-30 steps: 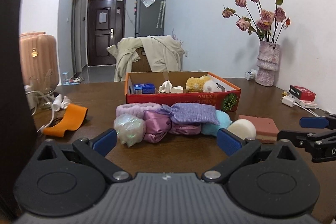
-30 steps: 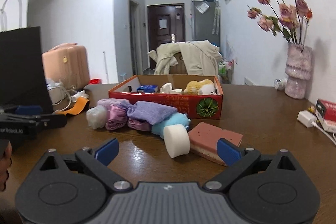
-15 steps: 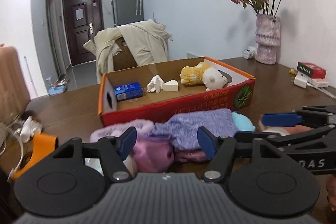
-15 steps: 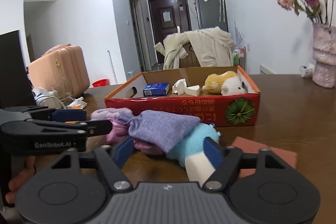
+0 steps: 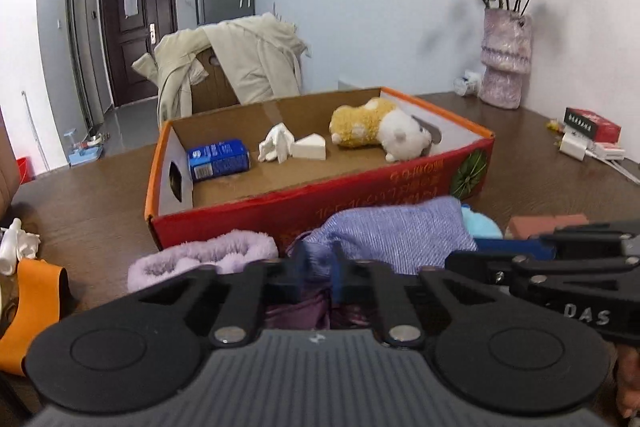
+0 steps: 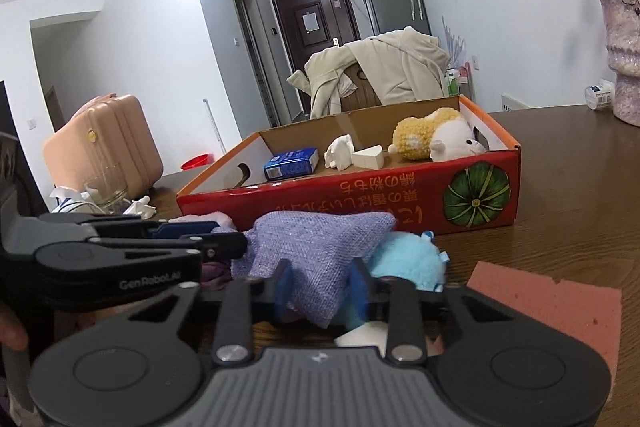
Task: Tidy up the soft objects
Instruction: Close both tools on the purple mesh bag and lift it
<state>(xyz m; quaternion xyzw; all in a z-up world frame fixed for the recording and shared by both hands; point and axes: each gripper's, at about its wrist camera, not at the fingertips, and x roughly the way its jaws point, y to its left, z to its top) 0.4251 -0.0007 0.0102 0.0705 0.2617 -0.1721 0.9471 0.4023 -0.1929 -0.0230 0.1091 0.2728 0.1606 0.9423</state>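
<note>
Partly hidden behind both jaws, the lilac pouch (image 6: 320, 247) is pinched.

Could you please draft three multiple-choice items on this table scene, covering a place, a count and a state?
1. Where does the yellow-and-white plush toy lie?
A. In the red cardboard box
B. On the chair
C. Beside the vase

2. How many small white foam pieces lie in the box?
A. None
B. Two
C. Five

3. What do the right tongs grip?
A. The pink sponge
B. Nothing
C. The lilac woven cloth pouch

Key: 1 A, it rests on the box floor; 2 B, a pair sits beside the blue carton; 3 C, the pads pinch the pouch's corner.
</note>
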